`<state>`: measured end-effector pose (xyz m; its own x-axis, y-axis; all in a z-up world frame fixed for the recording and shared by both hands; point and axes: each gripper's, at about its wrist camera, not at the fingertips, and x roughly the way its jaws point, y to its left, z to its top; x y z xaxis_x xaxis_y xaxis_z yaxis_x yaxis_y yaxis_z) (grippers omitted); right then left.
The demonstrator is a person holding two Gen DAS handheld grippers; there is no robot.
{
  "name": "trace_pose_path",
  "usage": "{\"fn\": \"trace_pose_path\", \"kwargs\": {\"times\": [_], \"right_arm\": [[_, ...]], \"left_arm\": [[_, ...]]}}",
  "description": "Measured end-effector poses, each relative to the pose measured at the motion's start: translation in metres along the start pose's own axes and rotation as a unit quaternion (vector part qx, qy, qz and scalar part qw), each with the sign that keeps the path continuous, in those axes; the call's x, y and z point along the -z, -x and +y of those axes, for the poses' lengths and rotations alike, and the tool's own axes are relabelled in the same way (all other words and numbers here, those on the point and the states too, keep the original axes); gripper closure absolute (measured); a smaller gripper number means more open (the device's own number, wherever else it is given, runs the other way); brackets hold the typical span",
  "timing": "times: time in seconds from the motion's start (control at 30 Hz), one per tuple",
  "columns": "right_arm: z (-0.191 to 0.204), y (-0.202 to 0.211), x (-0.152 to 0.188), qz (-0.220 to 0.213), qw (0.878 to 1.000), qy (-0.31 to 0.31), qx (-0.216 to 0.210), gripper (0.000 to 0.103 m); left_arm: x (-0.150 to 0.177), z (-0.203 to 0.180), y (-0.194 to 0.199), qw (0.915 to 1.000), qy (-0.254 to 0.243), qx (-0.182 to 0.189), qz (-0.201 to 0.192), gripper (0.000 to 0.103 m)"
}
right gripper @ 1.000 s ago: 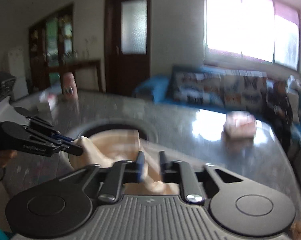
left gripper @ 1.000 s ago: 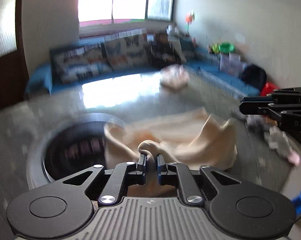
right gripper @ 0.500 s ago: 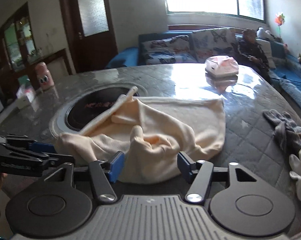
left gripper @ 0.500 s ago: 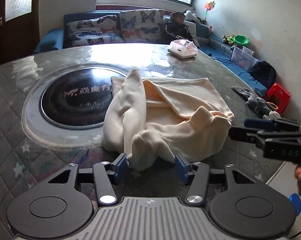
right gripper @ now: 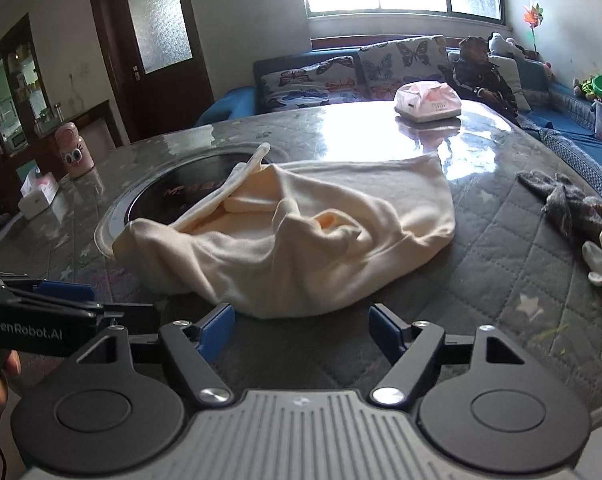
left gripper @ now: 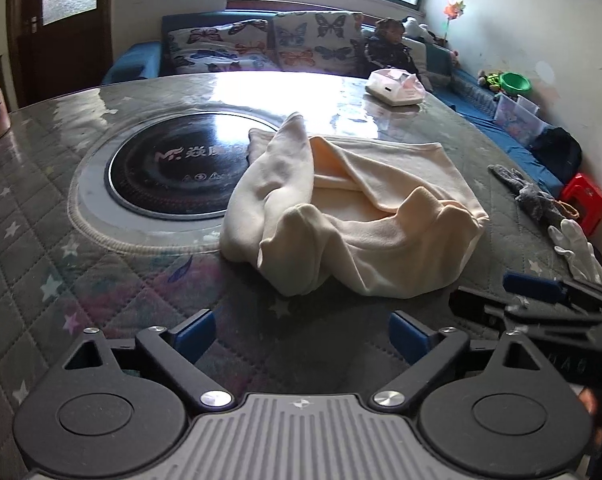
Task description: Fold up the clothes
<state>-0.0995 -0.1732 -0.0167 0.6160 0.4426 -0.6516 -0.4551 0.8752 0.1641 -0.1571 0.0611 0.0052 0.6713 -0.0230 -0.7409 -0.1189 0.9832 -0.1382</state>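
The soft cream fleece garment point(left gripper: 353, 216) lies rumpled near the table's point(left gripper: 41, 240) near edge, overlapping the glossy round black cooktop point(left gripper: 173, 168). Your left gripper point(left gripper: 301, 334) and right gripper point(right gripper: 301, 326) are both opening, nothing between their jaws.

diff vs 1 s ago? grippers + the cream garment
Both let go. The left gripper had pinched a fold of the cream garment; the right gripper was nearly closed too. Both jaws are now opening with nothing between them, and the garment lies crumpled on the table. Tissue box and gloves unchanged.
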Motion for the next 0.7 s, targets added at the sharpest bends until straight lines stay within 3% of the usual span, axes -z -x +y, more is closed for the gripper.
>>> {"fn": "trace_pose_path", "kwargs": {"times": [0.2, 0.7], "right_arm": [[-0.001, 0.004, 0.006, -0.003, 1.000, -0.001, 0.002, 0.024], [-0.003, 0.019, 0.020, -0.022, 1.000, 0.005, -0.002, 0.022]], "left_arm": [[0.008, -0.003, 0.003, 0.9999, 0.001, -0.011, -0.002, 0.000], [0.029, -0.013, 0.016, 0.9997, 0.000, -0.022, -0.005, 0.000]]}}
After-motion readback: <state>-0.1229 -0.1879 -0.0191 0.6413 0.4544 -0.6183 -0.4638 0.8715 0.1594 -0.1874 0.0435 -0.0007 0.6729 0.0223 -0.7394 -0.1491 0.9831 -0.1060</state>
